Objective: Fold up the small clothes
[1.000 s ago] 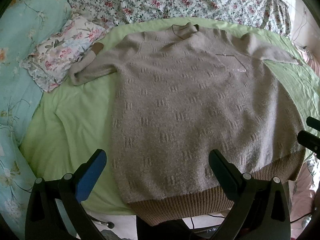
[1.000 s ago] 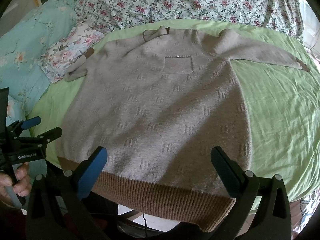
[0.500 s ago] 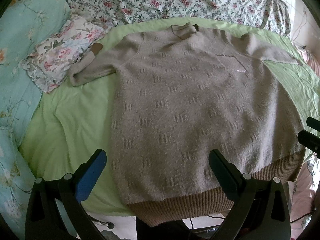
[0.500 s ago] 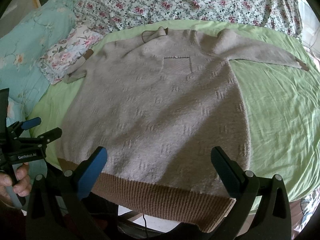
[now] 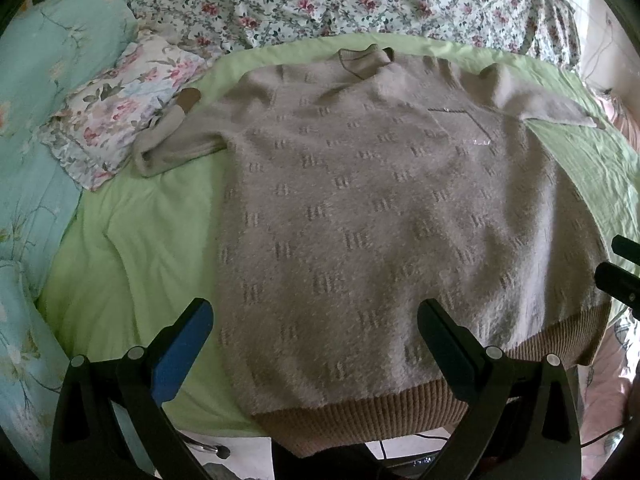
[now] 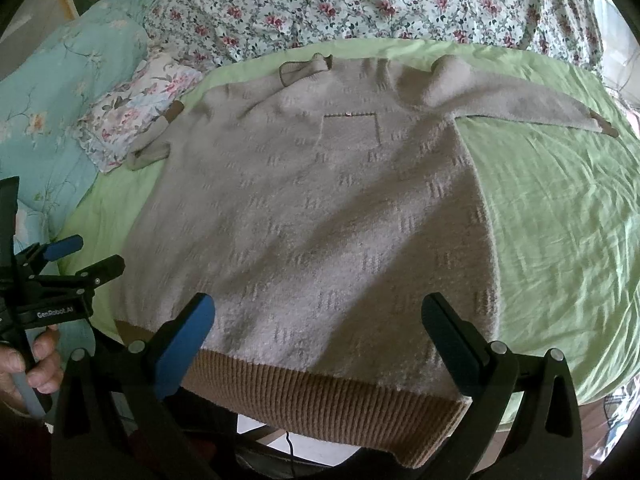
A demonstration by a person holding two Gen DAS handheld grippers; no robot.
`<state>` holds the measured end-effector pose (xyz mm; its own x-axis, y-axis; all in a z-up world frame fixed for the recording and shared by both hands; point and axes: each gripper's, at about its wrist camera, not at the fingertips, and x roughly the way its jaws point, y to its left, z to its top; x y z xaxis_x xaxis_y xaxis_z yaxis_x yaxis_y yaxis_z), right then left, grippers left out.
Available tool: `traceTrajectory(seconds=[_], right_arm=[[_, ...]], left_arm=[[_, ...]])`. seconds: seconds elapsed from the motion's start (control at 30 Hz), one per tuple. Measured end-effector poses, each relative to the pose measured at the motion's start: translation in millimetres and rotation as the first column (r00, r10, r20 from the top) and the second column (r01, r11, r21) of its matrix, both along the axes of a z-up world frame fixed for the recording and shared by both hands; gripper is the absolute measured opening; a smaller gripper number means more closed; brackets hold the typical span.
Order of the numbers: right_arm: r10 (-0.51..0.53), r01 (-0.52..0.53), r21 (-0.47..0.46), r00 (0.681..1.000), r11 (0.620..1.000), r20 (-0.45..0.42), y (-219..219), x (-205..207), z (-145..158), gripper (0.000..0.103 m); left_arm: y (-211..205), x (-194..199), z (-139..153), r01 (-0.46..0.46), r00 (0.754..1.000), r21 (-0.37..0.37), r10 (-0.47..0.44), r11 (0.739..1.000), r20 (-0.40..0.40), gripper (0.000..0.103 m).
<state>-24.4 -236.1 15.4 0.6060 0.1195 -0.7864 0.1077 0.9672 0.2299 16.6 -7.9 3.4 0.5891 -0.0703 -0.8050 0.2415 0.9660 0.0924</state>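
Note:
A beige knit sweater (image 5: 380, 216) with a brown ribbed hem lies flat, front up, on a light green sheet (image 5: 132, 248); it also shows in the right wrist view (image 6: 320, 220). Its hem (image 6: 320, 396) hangs over the near bed edge. One sleeve is bunched at the left (image 5: 168, 144), the other stretches out to the right (image 6: 520, 104). My left gripper (image 5: 316, 320) is open and empty above the hem's left part. My right gripper (image 6: 320, 320) is open and empty above the hem's right part. The left gripper also appears at the left of the right wrist view (image 6: 80, 256).
A floral quilt (image 6: 360, 4) is piled along the far side of the bed. A small floral pillow (image 5: 120, 120) and a turquoise blanket (image 5: 36, 128) lie at the left. The floor and a cable (image 6: 288, 440) show below the bed edge.

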Motion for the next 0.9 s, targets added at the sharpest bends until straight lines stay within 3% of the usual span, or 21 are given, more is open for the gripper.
traceTrajectory(seconds=[0.2, 0.9], right_arm=[[-0.004, 0.004, -0.013, 0.999, 1.000, -0.037, -2, 3, -3, 0.103], [-0.034, 0.035, 0.032, 0.999, 0.999, -0.021, -25, 17, -9, 0.103]], left_arm=[[-1, 2, -1, 0.001, 1.000, 0.024, -0.001, 1.000, -0.004, 0.102], [-17, 28, -3, 0.022, 0.999, 0.046, -0.021, 0.999, -0.026, 0.102]])
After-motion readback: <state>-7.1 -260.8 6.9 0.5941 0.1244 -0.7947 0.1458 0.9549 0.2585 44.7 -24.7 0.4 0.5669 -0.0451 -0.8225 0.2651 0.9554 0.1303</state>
